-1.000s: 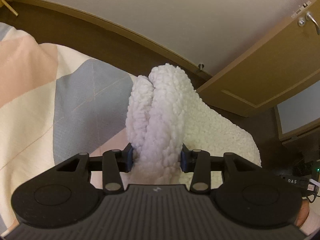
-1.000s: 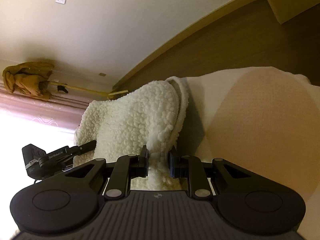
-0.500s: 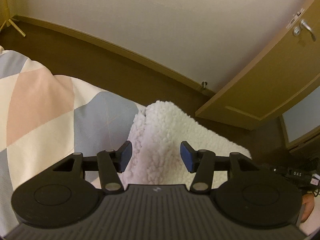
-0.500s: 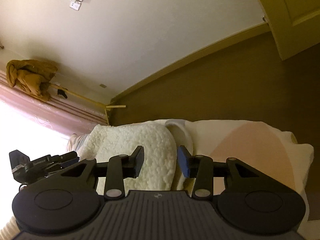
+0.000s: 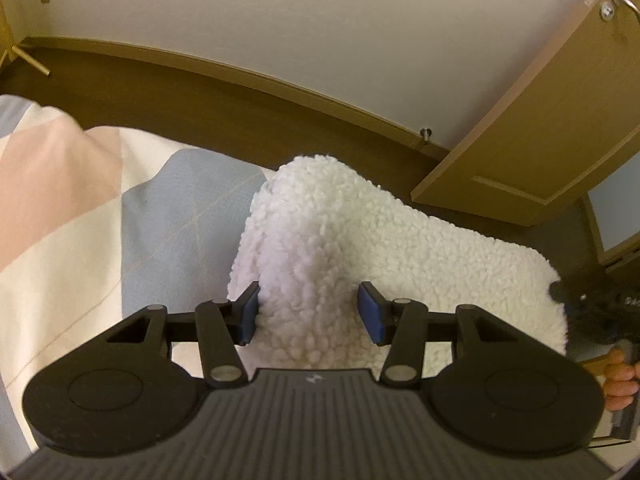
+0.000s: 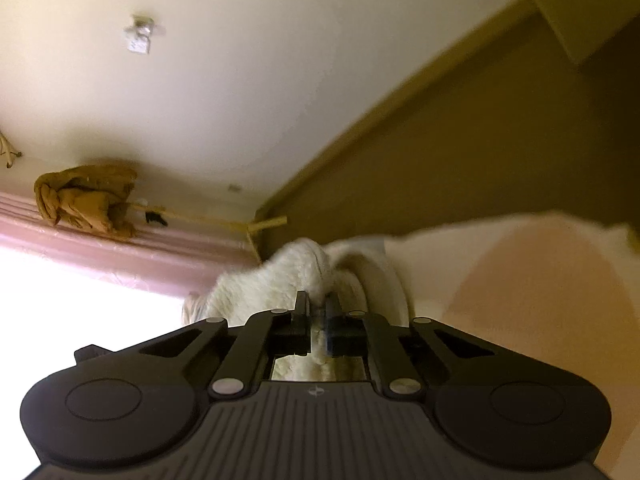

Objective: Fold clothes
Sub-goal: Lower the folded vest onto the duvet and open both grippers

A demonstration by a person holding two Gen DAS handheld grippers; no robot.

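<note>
A white fluffy fleece garment (image 5: 352,248) lies bunched on a bed cover (image 5: 80,216) with pink, cream and grey-blue patches. My left gripper (image 5: 310,310) is open, its blue pads (image 5: 249,312) set on either side of a raised fold of the fleece. My right gripper (image 6: 318,322) is shut on an edge of the same fleece garment (image 6: 296,276); this view is blurred by motion. The right hand-held gripper (image 5: 600,308) also shows at the right edge of the left wrist view.
Dark brown floor (image 5: 200,108) and a wooden skirting run behind the bed. A wooden door (image 5: 552,128) stands at the right. In the right wrist view, a brown garment (image 6: 86,200) hangs by a pink curtain (image 6: 100,256) and bright window.
Both grippers let go of the fleece half a second ago. The right gripper has since shut on an edge of it again; the left stays open around a fold.
</note>
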